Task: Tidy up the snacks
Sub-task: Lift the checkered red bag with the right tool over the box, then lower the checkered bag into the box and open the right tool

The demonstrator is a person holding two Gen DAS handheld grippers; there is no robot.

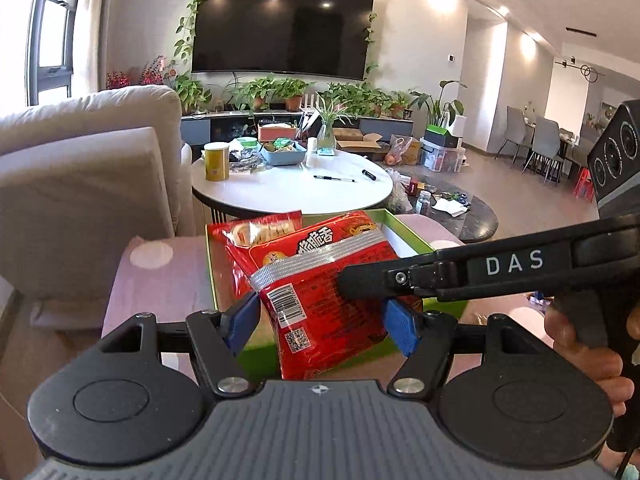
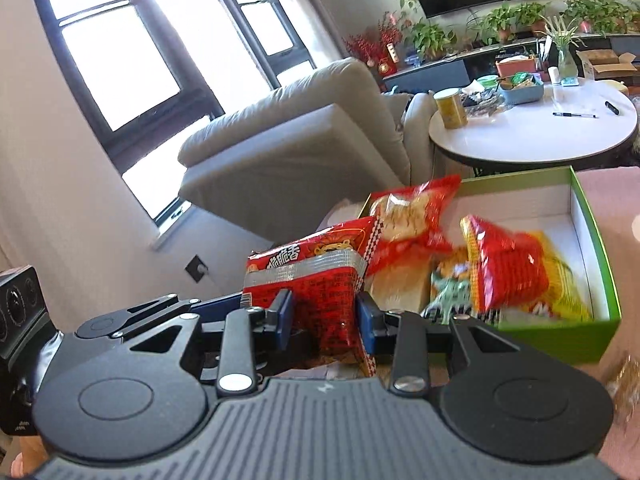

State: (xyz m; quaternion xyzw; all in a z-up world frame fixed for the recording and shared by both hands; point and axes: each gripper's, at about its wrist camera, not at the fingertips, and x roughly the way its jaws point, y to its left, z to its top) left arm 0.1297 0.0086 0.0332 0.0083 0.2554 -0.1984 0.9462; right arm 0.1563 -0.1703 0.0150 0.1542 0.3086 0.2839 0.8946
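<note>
Two tongs, left (image 1: pixel 320 316) and right (image 2: pixel 324 320), pinch one red pack (image 1: pixel 320 292); we should lower it level into the box (image 2: pixel 600 280) ahead.

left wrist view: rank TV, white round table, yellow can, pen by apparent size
1. TV
2. white round table, close behind the TV; it sits nearer the camera, so that order is unsure
3. yellow can
4. pen
</note>
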